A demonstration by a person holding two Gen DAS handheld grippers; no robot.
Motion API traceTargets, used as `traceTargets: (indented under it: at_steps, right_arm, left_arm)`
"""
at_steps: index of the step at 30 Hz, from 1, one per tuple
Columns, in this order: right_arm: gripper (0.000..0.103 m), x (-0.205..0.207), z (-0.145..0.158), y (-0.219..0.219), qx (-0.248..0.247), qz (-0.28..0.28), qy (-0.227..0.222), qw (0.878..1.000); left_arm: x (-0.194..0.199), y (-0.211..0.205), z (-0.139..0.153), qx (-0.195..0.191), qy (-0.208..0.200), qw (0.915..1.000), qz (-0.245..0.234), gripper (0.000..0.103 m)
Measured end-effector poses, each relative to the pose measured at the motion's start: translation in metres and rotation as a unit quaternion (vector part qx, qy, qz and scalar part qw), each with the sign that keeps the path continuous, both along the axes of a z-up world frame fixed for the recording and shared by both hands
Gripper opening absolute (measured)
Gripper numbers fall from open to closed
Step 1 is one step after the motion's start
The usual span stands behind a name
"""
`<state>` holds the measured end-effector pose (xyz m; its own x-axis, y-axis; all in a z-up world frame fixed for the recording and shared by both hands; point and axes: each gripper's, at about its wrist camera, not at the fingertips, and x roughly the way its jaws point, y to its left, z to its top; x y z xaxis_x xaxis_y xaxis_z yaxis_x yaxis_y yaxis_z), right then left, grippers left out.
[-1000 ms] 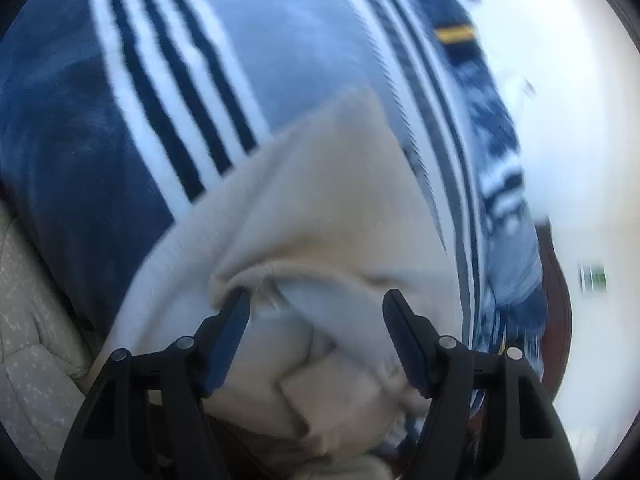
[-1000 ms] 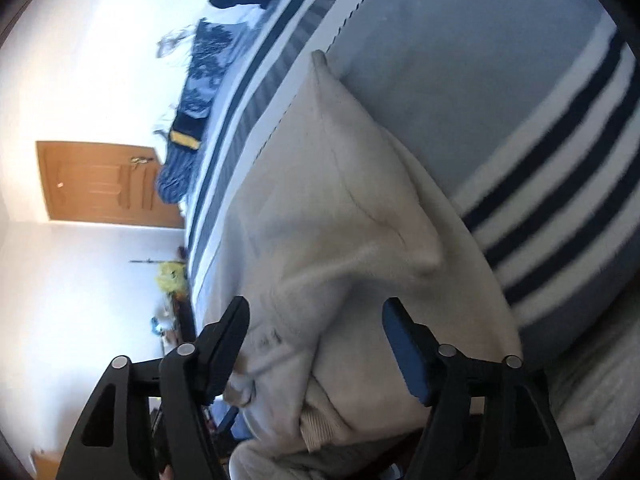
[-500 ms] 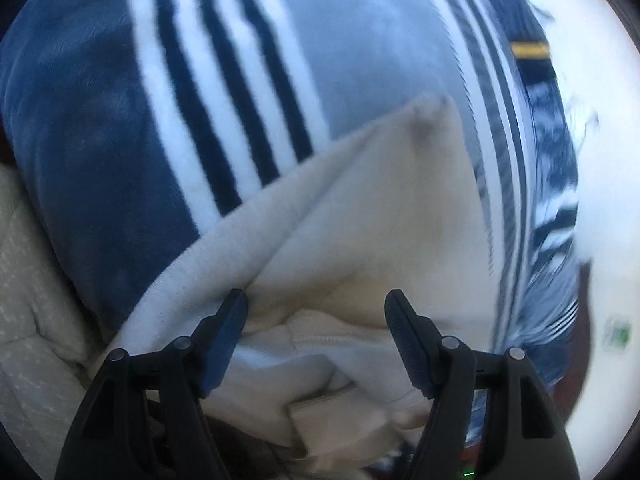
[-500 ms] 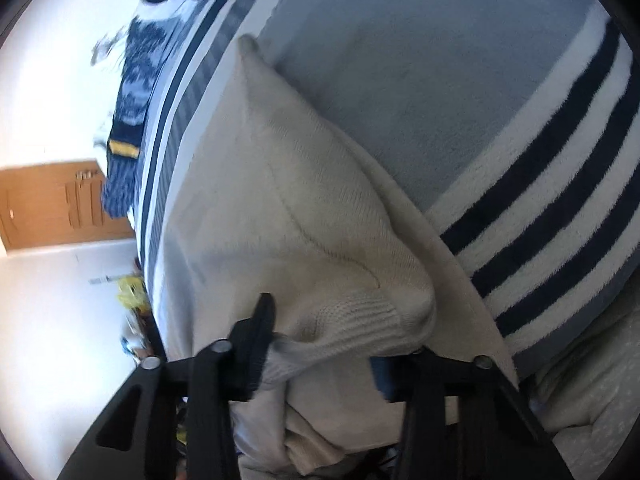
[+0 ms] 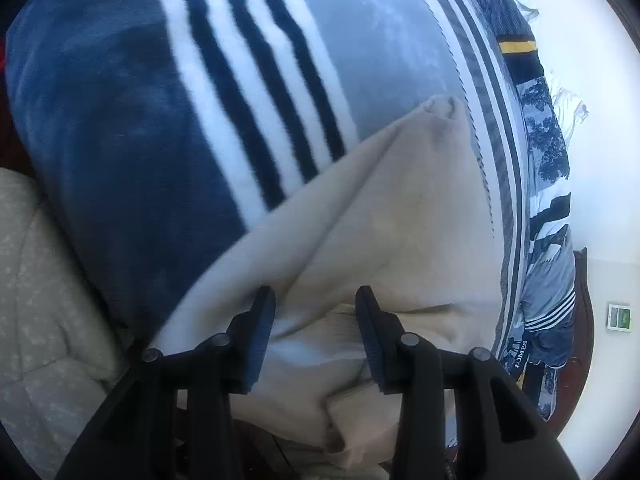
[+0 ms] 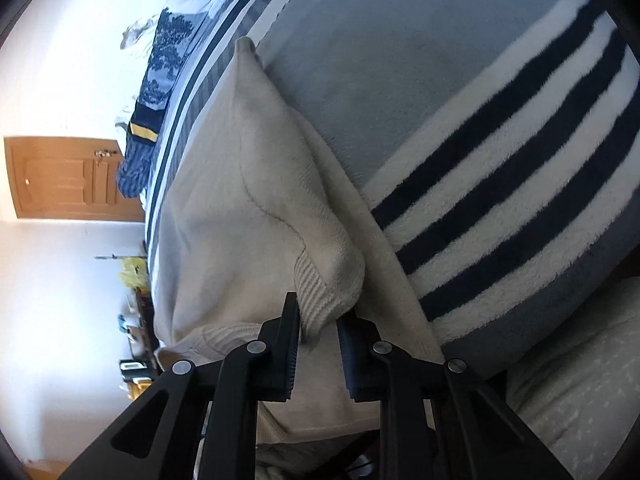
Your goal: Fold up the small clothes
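Your cream sweater (image 5: 400, 220) lies bunched low in the frame on the striped blanket (image 5: 160, 120), not folded yet, while your left gripper (image 5: 316, 336) and right gripper (image 6: 318, 332) are both closing on its near edge.

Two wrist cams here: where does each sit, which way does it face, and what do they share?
Left wrist: sits on the left tool, faces down along its closing fingers at the cream sweater bunched between them; only the tool shows.
Right wrist: sits on the right tool, faces down at the sweater's ribbed cuff, fingers closing around it; a wooden door far left.
Shared: the sweater on the striped blanket.
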<state>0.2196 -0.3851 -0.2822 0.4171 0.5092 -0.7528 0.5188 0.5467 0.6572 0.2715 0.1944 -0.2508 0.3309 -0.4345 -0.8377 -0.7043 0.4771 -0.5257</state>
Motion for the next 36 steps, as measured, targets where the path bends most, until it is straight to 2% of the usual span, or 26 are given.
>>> traceTargets:
  at_steps: [2, 3, 4, 6, 8, 12, 13, 15, 16, 17, 18, 21, 24, 26, 27, 28, 29, 31, 34, 36]
  right_arm:
    - [0.022, 0.000, 0.001, 0.005, 0.006, 0.006, -0.001, 1.000]
    - [0.022, 0.002, 0.004, 0.011, 0.000, 0.017, -0.004, 1.000]
    - [0.020, 0.003, 0.008, 0.016, -0.012, 0.028, -0.006, 1.000]
    - [0.007, 0.005, 0.014, 0.021, -0.030, 0.039, -0.011, 0.999]
    - [0.004, 0.004, 0.023, 0.020, -0.042, 0.046, -0.018, 0.998]
    - [0.004, -0.003, 0.056, 0.014, -0.071, 0.062, -0.060, 0.994]
    - [0.004, -0.007, 0.063, 0.013, -0.076, 0.071, -0.069, 0.992]
    - [0.004, -0.012, 0.071, 0.015, -0.098, 0.091, -0.074, 0.988]
    - [0.004, -0.014, 0.069, 0.016, -0.111, 0.099, -0.068, 0.987]
    - [0.004, -0.017, 0.061, 0.017, -0.128, 0.109, -0.057, 0.984]
    - [0.004, -0.019, 0.050, 0.017, -0.134, 0.113, -0.048, 0.983]
    - [0.006, -0.025, 0.020, 0.009, -0.081, 0.099, -0.037, 0.991]
    - [0.010, -0.027, 0.030, 0.007, -0.079, 0.093, -0.058, 0.991]
    - [0.044, -0.030, 0.037, 0.011, -0.090, 0.100, -0.067, 0.989]
    - [0.047, -0.032, 0.038, 0.013, -0.095, 0.102, -0.070, 0.988]
    - [0.047, -0.034, 0.038, 0.015, -0.095, 0.104, -0.071, 0.987]
    - [0.047, -0.033, 0.038, 0.016, -0.091, 0.106, -0.070, 0.988]
    - [0.046, -0.031, 0.035, 0.019, -0.089, 0.112, -0.064, 0.988]
    - [0.046, -0.028, 0.031, 0.025, -0.094, 0.119, -0.056, 0.987]
    - [0.043, -0.027, 0.027, 0.024, -0.097, 0.119, -0.053, 0.987]
  left_arm:
    - [0.001, -0.004, 0.004, 0.010, 0.002, 0.9999, -0.012, 0.036]
    - [0.003, -0.008, 0.009, 0.021, -0.004, 0.9994, -0.026, 0.026]
    - [0.004, -0.013, 0.013, 0.035, -0.008, 0.9984, -0.043, 0.017]
    - [0.001, -0.013, 0.017, 0.041, -0.017, 0.9976, -0.054, 0.011]
    - [-0.003, -0.007, 0.024, 0.039, -0.036, 0.9965, -0.065, 0.008]
    - [-0.014, 0.006, 0.063, 0.088, -0.116, 0.9848, -0.095, 0.005]
    - [-0.015, 0.006, 0.069, 0.098, -0.125, 0.9822, -0.100, 0.001]
    - [-0.020, 0.005, 0.072, 0.152, -0.122, 0.9743, -0.113, 0.001]
    - [-0.016, 0.002, 0.066, 0.161, -0.119, 0.9722, -0.122, 0.001]
    - [-0.018, 0.002, 0.058, 0.163, -0.111, 0.9720, -0.129, 0.001]
    - [-0.021, 0.003, 0.045, 0.151, -0.101, 0.9753, -0.125, 0.001]
    - [-0.031, 0.004, 0.032, 0.133, -0.104, 0.9788, -0.116, 0.001]
    - [-0.037, 0.000, 0.043, 0.150, -0.120, 0.9714, -0.140, 0.003]
    - [-0.042, -0.003, 0.050, 0.155, -0.132, 0.9671, -0.151, 0.010]
    - [-0.046, -0.007, 0.055, 0.154, -0.141, 0.9650, -0.159, 0.023]
    - [-0.048, -0.010, 0.056, 0.150, -0.141, 0.9649, -0.163, 0.034]
    - [-0.052, -0.013, 0.054, 0.143, -0.137, 0.9656, -0.168, 0.037]
    - [-0.054, -0.025, 0.043, 0.124, -0.117, 0.9654, -0.197, 0.037]
    - [-0.050, -0.041, 0.025, 0.129, -0.088, 0.9612, -0.227, 0.037]
    - [-0.044, -0.041, 0.014, 0.115, -0.083, 0.9653, -0.219, 0.037]
